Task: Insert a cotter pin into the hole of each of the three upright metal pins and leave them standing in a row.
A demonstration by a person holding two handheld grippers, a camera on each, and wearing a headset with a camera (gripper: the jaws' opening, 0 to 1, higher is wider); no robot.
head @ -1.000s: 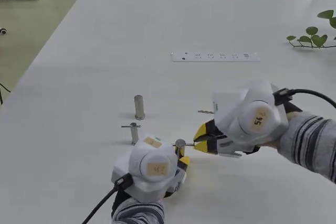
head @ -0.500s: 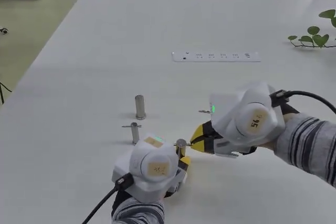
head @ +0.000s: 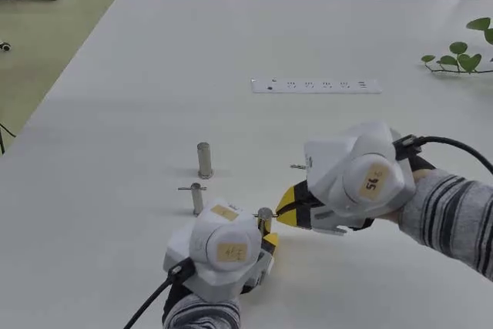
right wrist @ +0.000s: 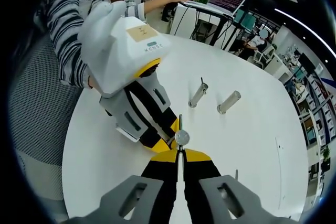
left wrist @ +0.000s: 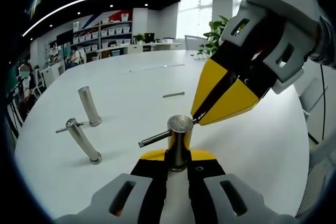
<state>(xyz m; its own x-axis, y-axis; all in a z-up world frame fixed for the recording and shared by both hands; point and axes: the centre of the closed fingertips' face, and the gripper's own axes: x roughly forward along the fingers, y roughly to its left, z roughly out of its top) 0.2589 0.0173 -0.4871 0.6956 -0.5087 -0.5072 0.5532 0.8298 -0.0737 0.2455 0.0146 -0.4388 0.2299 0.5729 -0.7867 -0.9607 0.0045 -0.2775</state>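
Item: near metal pin (left wrist: pixel 179 132) — upright, front of row, clamped low by left gripper (left wrist: pixel 177 157), jaws narrow on its shank. Cotter pin (left wrist: pixel 155 139) ran thru its cross-hole, one end pinched in right gripper (right wrist: pixel 180 153), jaws nearly closed on it. Step judged: seating — push straight along hole axis, left grip firm so pin can't tip. Mid pin (head: pixel 197 195) w/ cotter fitted; far pin (head: pixel 204 159) bare; spare cotter (head: pixel 299 166) lay near. Surface: white table (head: pixel 154 75), power strip (head: pixel 316 85), plant sprig (head: pixel 461 55). Room: office, shelving (left wrist: pixel 100 38) behind.

Loose cotter pin (head: pixel 297 166) mostly hidden, seemingly behind right gripper (head: pixel 283 210)
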